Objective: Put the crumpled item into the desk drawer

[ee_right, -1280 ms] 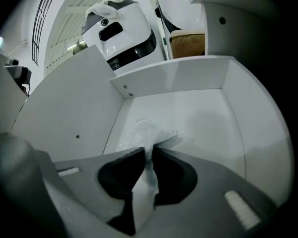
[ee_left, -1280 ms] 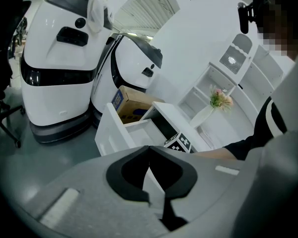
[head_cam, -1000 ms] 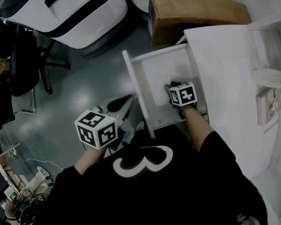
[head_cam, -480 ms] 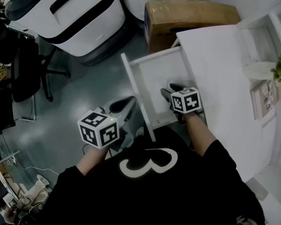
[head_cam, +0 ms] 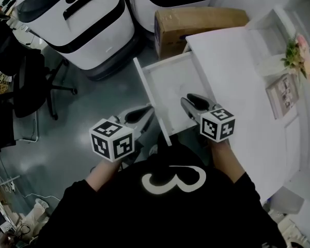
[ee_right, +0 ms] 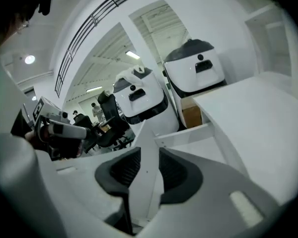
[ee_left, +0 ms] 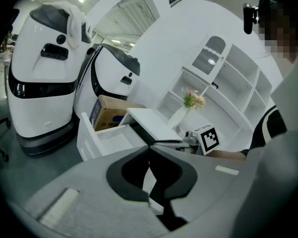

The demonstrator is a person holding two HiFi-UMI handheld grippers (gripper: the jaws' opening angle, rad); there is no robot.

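Observation:
The white desk drawer [head_cam: 151, 99] stands pulled out from the desk [head_cam: 232, 71]. No crumpled item stands out on its pale floor in any view. My right gripper [head_cam: 187, 100] hovers over the near end of the drawer. Its jaws are closing with a gap still between the pads and nothing in them; in the right gripper view [ee_right: 145, 155] only the drawer's white panel [ee_right: 188, 133] shows through the gap. My left gripper [head_cam: 144, 110] hangs over the grey floor just left of the drawer front, tips touching [ee_left: 149, 147], holding nothing.
Two large white machines [head_cam: 77, 19] and a cardboard box [head_cam: 196, 22] stand beyond the drawer. A black office chair [head_cam: 26, 76] is at the left. Flowers [head_cam: 299, 56] and a picture frame [head_cam: 281, 94] sit on the desk at the right.
My right gripper has drawn back from deep inside the drawer to above its near end. The left gripper has stayed almost where it was.

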